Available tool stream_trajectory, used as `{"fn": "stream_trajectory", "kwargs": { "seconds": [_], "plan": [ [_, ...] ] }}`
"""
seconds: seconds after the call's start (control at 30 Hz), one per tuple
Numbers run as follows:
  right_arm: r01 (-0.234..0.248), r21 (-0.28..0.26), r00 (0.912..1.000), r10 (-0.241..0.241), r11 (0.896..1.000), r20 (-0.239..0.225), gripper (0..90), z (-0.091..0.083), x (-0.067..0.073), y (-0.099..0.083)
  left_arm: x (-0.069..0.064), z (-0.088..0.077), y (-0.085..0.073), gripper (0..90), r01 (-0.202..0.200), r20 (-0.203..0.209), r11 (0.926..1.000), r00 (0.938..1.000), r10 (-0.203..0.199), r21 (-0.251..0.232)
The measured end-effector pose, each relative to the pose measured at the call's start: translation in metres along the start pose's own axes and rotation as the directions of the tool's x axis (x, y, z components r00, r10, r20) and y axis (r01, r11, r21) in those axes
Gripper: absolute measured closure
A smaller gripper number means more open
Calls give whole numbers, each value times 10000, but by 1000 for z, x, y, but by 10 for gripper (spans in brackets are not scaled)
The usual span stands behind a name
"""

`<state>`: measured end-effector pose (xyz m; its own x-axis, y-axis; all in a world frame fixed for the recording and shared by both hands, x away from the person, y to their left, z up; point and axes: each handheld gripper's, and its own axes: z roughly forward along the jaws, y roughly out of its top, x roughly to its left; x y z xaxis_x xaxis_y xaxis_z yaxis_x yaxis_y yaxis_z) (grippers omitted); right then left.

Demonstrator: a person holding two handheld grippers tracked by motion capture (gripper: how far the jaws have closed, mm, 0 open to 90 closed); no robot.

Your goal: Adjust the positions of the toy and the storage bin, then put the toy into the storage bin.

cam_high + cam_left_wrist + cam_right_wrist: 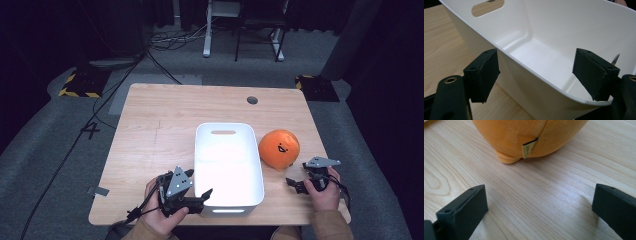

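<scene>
In the high view, the person's forearms come in from the bottom edge, each hand wrapped around a gripper low over the near edge of the wooden table (pixel 150 130). The left gripper (pixel 200 192) sits at the near left corner of the white bin (pixel 227 200), its jaws spread wide and angled toward the bin's wall. The right gripper (pixel 295 184) rests near the table's right edge, pointing toward the orange plush toy (pixel 279 148), its jaws also released and holding nothing. The bin stands in the middle of the table with a handle slot in its far wall; the round orange plush, with a small dark face mark on it, lies just beside the bin's right wall. In the left gripper view, the two black jaws straddle the bin's rim (pixel 529 67), one jaw outside the wall over the wood and the other inside over the bin's floor, neither visibly pressing the plastic. In the right gripper view, the jaws stand well apart over bare wood grain, and the plush toy (pixel 506 135) rests on the table ahead of them, a small yellowish tag (pixel 527 148) hanging from its seam.
</scene>
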<state>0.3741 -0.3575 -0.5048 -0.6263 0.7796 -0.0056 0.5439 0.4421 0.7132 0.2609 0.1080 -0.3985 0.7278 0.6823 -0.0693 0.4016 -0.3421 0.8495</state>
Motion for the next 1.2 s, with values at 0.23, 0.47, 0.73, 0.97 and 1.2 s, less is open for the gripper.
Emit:
{"fn": "stream_trajectory", "kwargs": {
  "seconds": [0.23, 0.47, 0.73, 0.97, 1.2],
  "plan": [
    [-24, -12, 10000, 24, 10000, -30, 0, 0, 0, 0, 13, -10, 8, 194, 49, -270, 9982, 9996, -65, -597],
    [-28, -11, 10000, 28, 10000, -31, 0, 0, 0, 0, 33, -24, 11, 205, 135, -994, 9948, 9948, -236, -1012],
    [-27, -9, 10000, 27, 10000, -30, 0, 0, 0, 0, 76, -22, 2, 210, 897, -1856, 9897, 9765, -1093, -1112],
    [-28, -9, 10000, 28, 10000, -31, 0, 0, 0, 0, 120, -3, -27, 207, 1578, -2023, 9855, 9649, -1673, -625],
    [-28, -9, 10000, 28, 10000, -31, 0, 0, 0, 0, 142, 14, -51, 211, 2116, -2592, 9773, 9444, -2023, 85]
  ]
}}
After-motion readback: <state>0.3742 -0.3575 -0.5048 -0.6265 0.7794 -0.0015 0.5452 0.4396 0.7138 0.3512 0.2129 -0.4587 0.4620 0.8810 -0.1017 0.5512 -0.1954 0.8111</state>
